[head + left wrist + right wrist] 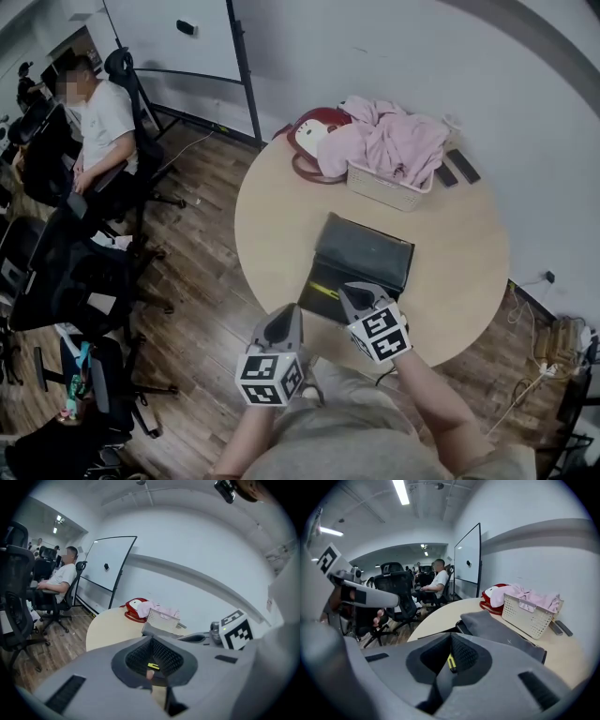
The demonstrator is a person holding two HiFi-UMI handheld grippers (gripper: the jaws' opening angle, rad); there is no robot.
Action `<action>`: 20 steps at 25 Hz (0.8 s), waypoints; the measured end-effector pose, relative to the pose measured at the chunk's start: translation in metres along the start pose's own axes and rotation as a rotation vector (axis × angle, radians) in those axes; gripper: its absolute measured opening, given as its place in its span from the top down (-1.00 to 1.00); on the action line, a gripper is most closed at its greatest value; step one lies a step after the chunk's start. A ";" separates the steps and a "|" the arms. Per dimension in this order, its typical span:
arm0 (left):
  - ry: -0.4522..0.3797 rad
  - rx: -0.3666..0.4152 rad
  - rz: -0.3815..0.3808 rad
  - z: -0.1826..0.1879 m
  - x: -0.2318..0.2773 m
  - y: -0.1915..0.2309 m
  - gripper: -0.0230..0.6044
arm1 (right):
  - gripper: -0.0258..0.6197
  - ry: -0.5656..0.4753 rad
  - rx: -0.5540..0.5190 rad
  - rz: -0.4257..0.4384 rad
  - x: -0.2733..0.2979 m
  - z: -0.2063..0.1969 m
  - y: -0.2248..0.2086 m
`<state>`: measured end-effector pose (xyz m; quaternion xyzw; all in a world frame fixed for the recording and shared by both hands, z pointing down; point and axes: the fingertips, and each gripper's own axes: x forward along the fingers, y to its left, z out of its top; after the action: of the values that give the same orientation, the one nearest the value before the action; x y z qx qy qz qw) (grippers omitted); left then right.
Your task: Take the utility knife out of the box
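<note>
Near the box (370, 246), left tongs (288, 315) and right tongs (357, 292) tilt downward.

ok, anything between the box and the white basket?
No. In the head view only a bare strip of table separates the box from the basket; the right gripper view agrees.

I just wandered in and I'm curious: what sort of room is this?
Most likely an office or meeting room: a whiteboard on a stand is by the wall, a person sits among black office chairs, and a round table stands near the wall.
</note>
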<state>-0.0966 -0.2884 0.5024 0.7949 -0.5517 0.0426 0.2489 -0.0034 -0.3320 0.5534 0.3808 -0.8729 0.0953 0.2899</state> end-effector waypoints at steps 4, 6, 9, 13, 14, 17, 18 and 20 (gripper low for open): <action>0.019 -0.015 0.014 -0.005 0.012 0.005 0.91 | 0.92 0.080 -0.044 0.043 0.025 -0.016 -0.002; 0.022 -0.022 0.019 -0.007 0.015 0.007 0.92 | 0.92 0.120 -0.073 0.061 0.035 -0.026 -0.002; 0.026 -0.027 0.025 -0.010 0.016 0.009 0.92 | 0.92 0.194 -0.118 0.091 0.048 -0.043 0.000; 0.034 -0.033 0.033 -0.012 0.017 0.014 0.91 | 0.87 0.297 -0.142 0.141 0.062 -0.066 0.005; 0.036 -0.035 0.034 -0.012 0.017 0.014 0.92 | 0.64 0.324 -0.146 0.155 0.064 -0.071 0.006; 0.037 -0.035 0.036 -0.012 0.018 0.014 0.91 | 0.61 0.376 -0.147 0.193 0.069 -0.080 0.009; 0.037 -0.034 0.037 -0.012 0.019 0.015 0.92 | 0.60 0.386 -0.152 0.193 0.070 -0.081 0.008; 0.038 -0.035 0.041 -0.012 0.019 0.017 0.92 | 0.61 0.406 -0.188 0.180 0.074 -0.084 0.007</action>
<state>-0.1017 -0.3038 0.5247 0.7779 -0.5638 0.0531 0.2722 -0.0118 -0.3395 0.6649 0.2457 -0.8323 0.1135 0.4838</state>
